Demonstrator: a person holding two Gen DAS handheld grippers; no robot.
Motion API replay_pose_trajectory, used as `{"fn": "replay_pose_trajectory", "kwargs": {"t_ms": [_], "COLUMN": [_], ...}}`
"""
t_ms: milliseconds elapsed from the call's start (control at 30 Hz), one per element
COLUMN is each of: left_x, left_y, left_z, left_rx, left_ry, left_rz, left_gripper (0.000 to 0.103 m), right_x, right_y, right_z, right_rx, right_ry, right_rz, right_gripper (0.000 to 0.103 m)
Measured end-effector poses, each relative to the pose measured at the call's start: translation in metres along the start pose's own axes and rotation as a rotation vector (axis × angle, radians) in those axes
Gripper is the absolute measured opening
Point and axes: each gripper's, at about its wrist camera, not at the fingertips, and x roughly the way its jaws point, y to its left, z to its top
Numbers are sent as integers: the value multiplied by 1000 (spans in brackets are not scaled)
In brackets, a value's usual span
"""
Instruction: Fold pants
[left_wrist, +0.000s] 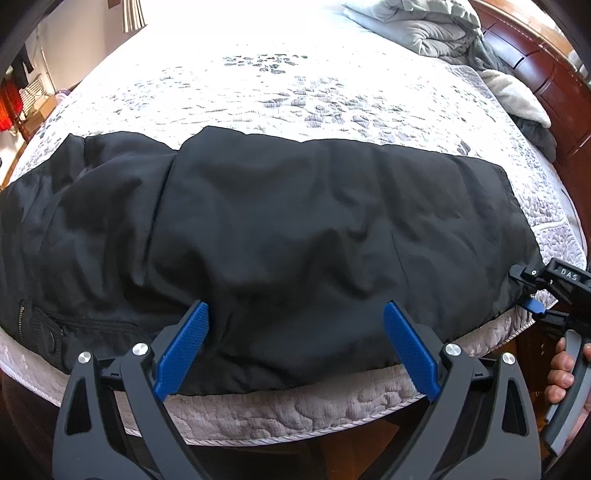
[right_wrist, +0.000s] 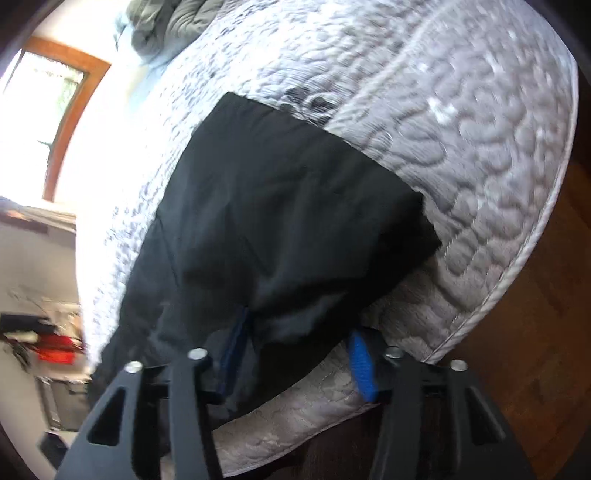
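Black pants (left_wrist: 280, 229) lie flat along the front edge of a quilted mattress (left_wrist: 295, 92), waistband and zipper (left_wrist: 22, 317) at the left, a layer folded over the middle. My left gripper (left_wrist: 295, 343) is open, its blue pads over the pants' near edge, holding nothing. My right gripper (left_wrist: 532, 291) shows at the right end of the pants, at the leg hem. In the right wrist view the pants (right_wrist: 280, 206) fill the centre and my right gripper (right_wrist: 299, 358) has its jaws wide apart around the bunched hem corner, one blue pad (right_wrist: 364, 363) under the cloth.
A grey crumpled duvet (left_wrist: 436, 29) lies at the far end of the bed. A dark wooden bed frame (left_wrist: 546, 74) runs along the right. A window (right_wrist: 44, 107) shows at the left, and wooden floor (right_wrist: 535, 314) below the mattress edge.
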Motion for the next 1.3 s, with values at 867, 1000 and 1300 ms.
{"fn": "replay_pose_trajectory", "kwargs": {"t_ms": [867,1000,1300], "left_x": [31,13,16], "left_y": [9,16,36], "left_z": [7,3,2], "left_rx": [-6,-25,8], "left_ry": [25,-18,19], "left_rz": [17,8,40], "left_gripper": [95,95,96], "right_x": [-18,-30,-59], "right_y": [12,18,50], "right_z": [22,20,15], "right_rx": [-164,-176,-215], "right_ry": [-115,-143,-226], "right_rz": [-166,-160,-145], "right_gripper": [6,6,6]}}
